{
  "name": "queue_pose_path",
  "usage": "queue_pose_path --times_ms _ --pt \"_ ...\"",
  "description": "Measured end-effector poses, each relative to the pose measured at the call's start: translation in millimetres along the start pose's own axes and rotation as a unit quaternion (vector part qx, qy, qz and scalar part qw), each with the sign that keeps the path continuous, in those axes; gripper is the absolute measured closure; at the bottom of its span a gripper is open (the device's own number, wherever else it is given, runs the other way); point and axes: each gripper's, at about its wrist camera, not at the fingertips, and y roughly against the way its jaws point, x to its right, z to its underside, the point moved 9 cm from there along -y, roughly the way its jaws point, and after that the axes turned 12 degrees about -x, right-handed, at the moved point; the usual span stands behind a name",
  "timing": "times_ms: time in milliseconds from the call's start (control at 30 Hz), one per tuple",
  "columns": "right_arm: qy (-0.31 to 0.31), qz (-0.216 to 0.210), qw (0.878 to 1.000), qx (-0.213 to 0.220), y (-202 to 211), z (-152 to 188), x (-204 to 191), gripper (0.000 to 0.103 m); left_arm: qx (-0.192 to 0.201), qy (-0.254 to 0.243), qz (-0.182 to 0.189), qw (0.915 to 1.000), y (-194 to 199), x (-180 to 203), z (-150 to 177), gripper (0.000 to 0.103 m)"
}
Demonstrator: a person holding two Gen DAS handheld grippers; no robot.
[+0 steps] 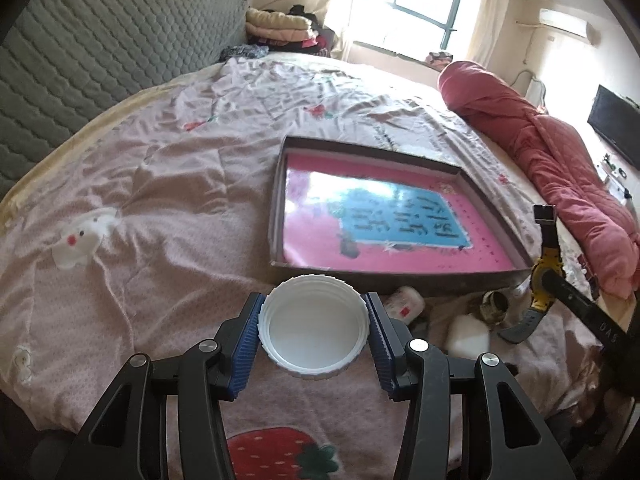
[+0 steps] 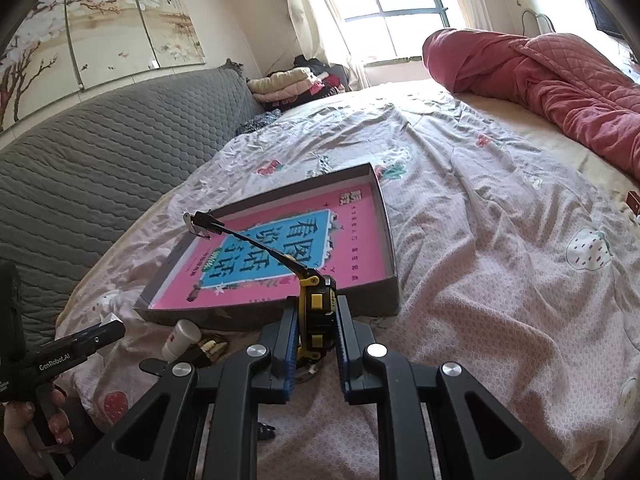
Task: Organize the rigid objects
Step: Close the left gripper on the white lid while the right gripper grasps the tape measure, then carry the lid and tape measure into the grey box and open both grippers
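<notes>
A: Left gripper, noted: blue pads pinched on either side of a white screw-lid, open face up. Held by the ribbed rim, likely because that's the only edge with bite.

B: And the box tray?

A: Straight ahead of that claw, just past the lid, sitting on the strawberry-print bedspread. Pink book cover lining its floor, nothing else in it. My guess is it's the collecting spot, so the lid is lined up for a short carry forward.

B: Right gripper?

A: Clamped on a yellow-and-black wristwatch, gripped across the case, edge-on. The black strap sticks out ahead and left of the claw, reaching over the tray's near wall. Grabbing the case makes sense; the strap would flop.

B: Anything left lying about?

A: Just right of the left claw, on the bedspread: a small white bottle with a red mark, a white tub, a dark round thing I can't name. Near the tray's front wall, not inside it.
</notes>
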Motion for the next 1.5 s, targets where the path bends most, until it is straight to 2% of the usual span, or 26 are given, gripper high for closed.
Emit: queue_pose_path --times_ms 700,1200,1500 --pt "0.011 0.011 0.999 0.046 16.9 -18.2 -11.0 0.086 0.033 -0.002 -0.004 0.9994 14.0 25.5 -37.9 0.052" --pt "-0.006 0.013 0.998 0.062 11.7 -40.1 -1.2 0.086 0.032 -0.012 -0.009 0.9994 1.4 39.9 -63.3 0.052" --pt "0.012 0.026 0.998 0.063 -2.4 -50.6 -6.1 0.086 0.021 -0.014 -0.02 0.9995 -17.4 37.3 -74.2 0.052"
